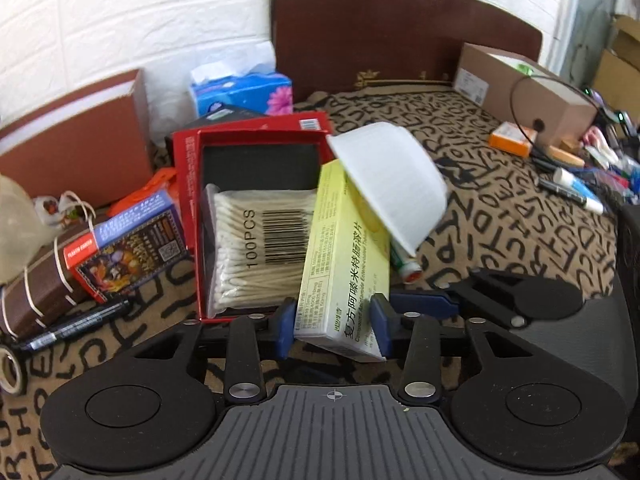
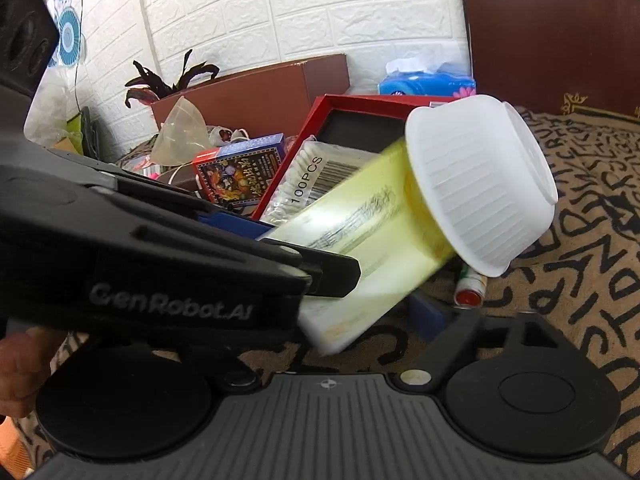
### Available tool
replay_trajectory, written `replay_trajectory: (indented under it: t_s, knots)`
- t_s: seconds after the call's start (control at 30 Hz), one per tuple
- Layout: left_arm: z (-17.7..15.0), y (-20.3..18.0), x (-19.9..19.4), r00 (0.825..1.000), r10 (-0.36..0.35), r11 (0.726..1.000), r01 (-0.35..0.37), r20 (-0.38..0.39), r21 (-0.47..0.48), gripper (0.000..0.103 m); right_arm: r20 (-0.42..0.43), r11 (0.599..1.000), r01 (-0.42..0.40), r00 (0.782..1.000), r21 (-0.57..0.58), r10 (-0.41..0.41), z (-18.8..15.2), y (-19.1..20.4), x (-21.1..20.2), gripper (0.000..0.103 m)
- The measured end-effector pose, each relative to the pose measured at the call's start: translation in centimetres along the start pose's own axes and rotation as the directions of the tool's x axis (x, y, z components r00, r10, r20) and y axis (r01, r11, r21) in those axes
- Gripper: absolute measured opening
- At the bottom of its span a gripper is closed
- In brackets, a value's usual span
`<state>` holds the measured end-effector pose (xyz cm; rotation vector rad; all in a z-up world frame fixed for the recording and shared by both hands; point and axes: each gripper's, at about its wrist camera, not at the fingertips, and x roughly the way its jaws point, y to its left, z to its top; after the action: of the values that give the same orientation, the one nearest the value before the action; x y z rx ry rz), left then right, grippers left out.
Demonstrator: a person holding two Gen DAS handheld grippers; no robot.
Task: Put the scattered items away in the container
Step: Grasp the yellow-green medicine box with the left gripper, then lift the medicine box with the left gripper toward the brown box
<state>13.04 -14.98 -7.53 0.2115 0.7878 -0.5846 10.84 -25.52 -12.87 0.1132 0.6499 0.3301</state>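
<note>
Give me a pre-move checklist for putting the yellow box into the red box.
1. Left gripper on yellow box: ok, both blue pads against its near end.
2. White bowl off the yellow box: not ok, it sits tilted, upside down, on the far end.
3. Room in red box: cannot tell; swab bag covers much of the floor.
4. Right gripper clear of the yellow box: cannot tell; only one finger shows, beside the near end.
5. Tube under the bowl, clear of path: ok.
</note>
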Motion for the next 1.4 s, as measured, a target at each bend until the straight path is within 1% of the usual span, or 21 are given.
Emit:
replay_trajectory:
  t_s: [0.1,0.2,0.23,0.27,0.33,0.43,0.5,0.53,0.6,0.63,0.67,0.7,0.77,0.83,0.9,1.0,1.07,1.1,1.2,1.27,1.4]
  knots:
    - [-0.5,-0.5,-0.5,1.0,-0.008,1.0,0.008,0.003,0.025,0.032,-0.019,1.0,-0.015,1.0,-0.009,0.015,-0.1,0.1,-0.3,0.072]
    - [-1.2,-0.4,-1.2,0.999,-0.034,0.999,0.034,-0.007,-0.002,0.024,-0.029,0.998,-0.042,0.999,-0.049,0.041,-0.4,1.0,-0.7,0.069]
    - [-1.5,-0.3,-1.4,0.999,-0.033,0.999,0.032,-0.011,-0.009,0.018,-0.035,0.996,-0.06,0.998,-0.064,0.057,-0.5,1.4,-0.8,0.068]
    - [-1.9,-0.3,-1.7,1.0,-0.027,1.0,0.027,-0.014,-0.013,0.018,-0.042,0.993,-0.086,0.996,-0.085,0.083,-0.6,2.0,-0.9,0.068]
    - [-2.9,0.1,-2.3,1.0,-0.002,1.0,0.001,-0.02,-0.022,0.019,-0.06,0.985,-0.117,0.992,-0.128,0.11,-0.9,3.2,-1.1,0.068]
    - [-4.4,1.4,-3.4,1.0,-0.007,0.998,0.005,-0.03,-0.07,0.019,-0.075,0.976,-0.148,0.988,-0.158,0.137,-1.3,4.4,-1.2,0.069]
    - [-5.2,2.3,-3.9,0.999,0.001,0.994,-0.005,-0.037,-0.105,0.018,-0.076,0.973,-0.162,0.986,-0.164,0.151,-1.5,5.0,-1.3,0.072]
    - [-5.5,2.7,-4.1,0.999,0.007,0.993,-0.012,-0.041,-0.118,0.018,-0.078,0.972,-0.166,0.985,-0.167,0.155,-1.6,5.3,-1.3,0.077]
    - [-5.9,3.3,-4.5,0.999,0.009,0.99,-0.014,-0.039,-0.138,0.019,-0.074,0.971,-0.17,0.984,-0.171,0.159,-1.6,5.7,-1.3,0.081]
    - [-5.9,3.4,-4.6,0.999,0.016,0.99,-0.022,-0.037,-0.141,0.022,-0.071,0.97,-0.17,0.985,-0.175,0.16,-1.5,5.9,-1.3,0.082]
    - [-5.9,3.6,-4.7,0.999,0.023,0.99,-0.027,-0.035,-0.142,0.032,-0.067,0.969,-0.169,0.985,-0.181,0.159,-1.5,6.0,-1.3,0.083]
    - [-5.9,3.7,-4.7,0.999,0.028,0.989,-0.033,-0.034,-0.142,0.037,-0.063,0.968,-0.166,0.986,-0.185,0.157,-1.4,6.2,-1.3,0.086]
    - [-5.7,3.8,-4.7,0.999,0.034,0.99,-0.039,-0.038,-0.139,0.045,-0.057,0.967,-0.165,0.986,-0.196,0.156,-1.4,6.4,-1.3,0.088]
    - [-5.6,3.7,-4.8,0.998,0.044,0.991,-0.048,-0.036,-0.127,0.049,-0.055,0.965,-0.166,0.986,-0.201,0.158,-1.4,6.5,-1.2,0.089]
    - [-5.5,3.6,-4.7,0.998,0.053,0.992,-0.056,-0.032,-0.115,0.05,-0.057,0.967,-0.164,0.986,-0.197,0.156,-1.3,6.5,-1.0,0.089]
    - [-5.5,3.8,-4.6,0.998,0.055,0.991,-0.059,-0.033,-0.119,0.053,-0.064,0.967,-0.173,0.984,-0.185,0.164,-1.2,6.5,-0.6,0.089]
    - [-5.5,4.1,-4.5,0.997,0.071,0.989,-0.075,-0.039,-0.125,0.062,-0.068,0.968,-0.176,0.984,-0.181,0.166,-1.3,6.6,-0.4,0.091]
    - [-5.6,4.3,-4.5,0.996,0.076,0.988,-0.081,-0.041,-0.132,0.063,-0.067,0.968,-0.171,0.985,-0.183,0.161,-1.3,6.7,-0.3,0.093]
    - [-5.5,4.9,-4.5,0.997,0.055,0.987,-0.061,-0.044,-0.149,0.062,-0.069,0.967,-0.171,0.985,-0.19,0.16,-1.3,6.9,0.0,0.093]
    - [-5.5,5.1,-4.4,0.998,0.051,0.986,-0.057,-0.046,-0.155,0.05,-0.07,0.967,-0.174,0.984,-0.185,0.164,-1.3,6.9,0.2,0.093]
    - [-5.6,5.4,-4.4,0.998,0.042,0.985,-0.049,-0.046,-0.165,0.05,-0.072,0.966,-0.189,0.981,-0.178,0.179,-1.2,7.0,0.5,0.093]
